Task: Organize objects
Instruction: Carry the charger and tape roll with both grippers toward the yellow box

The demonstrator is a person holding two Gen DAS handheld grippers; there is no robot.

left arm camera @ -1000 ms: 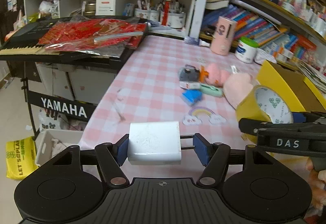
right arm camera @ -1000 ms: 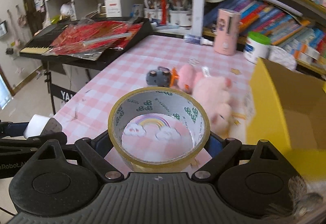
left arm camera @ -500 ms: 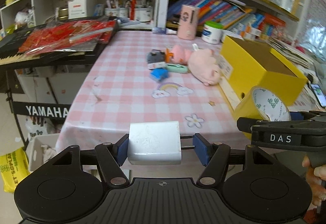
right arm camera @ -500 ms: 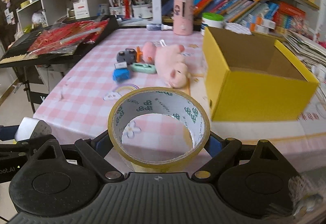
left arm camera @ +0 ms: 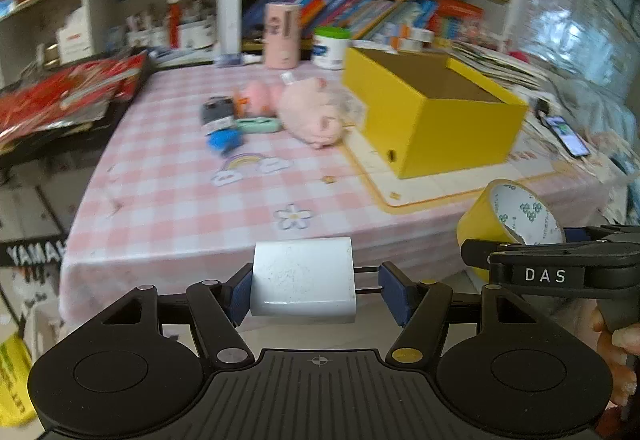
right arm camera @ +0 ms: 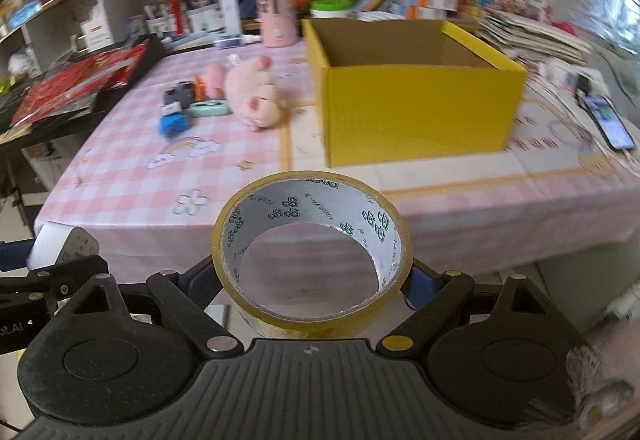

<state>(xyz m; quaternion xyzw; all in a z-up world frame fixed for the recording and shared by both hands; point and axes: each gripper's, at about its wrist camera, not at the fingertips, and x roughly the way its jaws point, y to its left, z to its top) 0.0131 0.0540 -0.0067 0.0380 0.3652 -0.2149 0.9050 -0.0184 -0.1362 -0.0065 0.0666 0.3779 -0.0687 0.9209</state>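
Observation:
My left gripper (left arm camera: 316, 290) is shut on a white charger plug (left arm camera: 304, 280): one blue pad presses its side, the other its prongs. A roll of yellow tape (right arm camera: 312, 252) is clamped in my right gripper (right arm camera: 312, 280), which is shut on it. Both hang off the front edge of the pink checked table (left arm camera: 180, 192). In the left wrist view the tape (left arm camera: 516, 216) and the right gripper (left arm camera: 560, 264) show at the right. An open yellow box (right arm camera: 412, 100) stands ahead of the tape, empty as far as I see.
A pink plush pig (left arm camera: 312, 112) lies left of the box, with a blue item (left arm camera: 224, 139), a green item (left arm camera: 258, 125) and a dark item (left arm camera: 216, 110) beside it. A phone (right arm camera: 608, 122) lies right of the box. Crowded shelves stand behind.
Both views have swung to the right along the table's front edge, so the yellow box has come from the right side to the middle. Both grips are unchanged.

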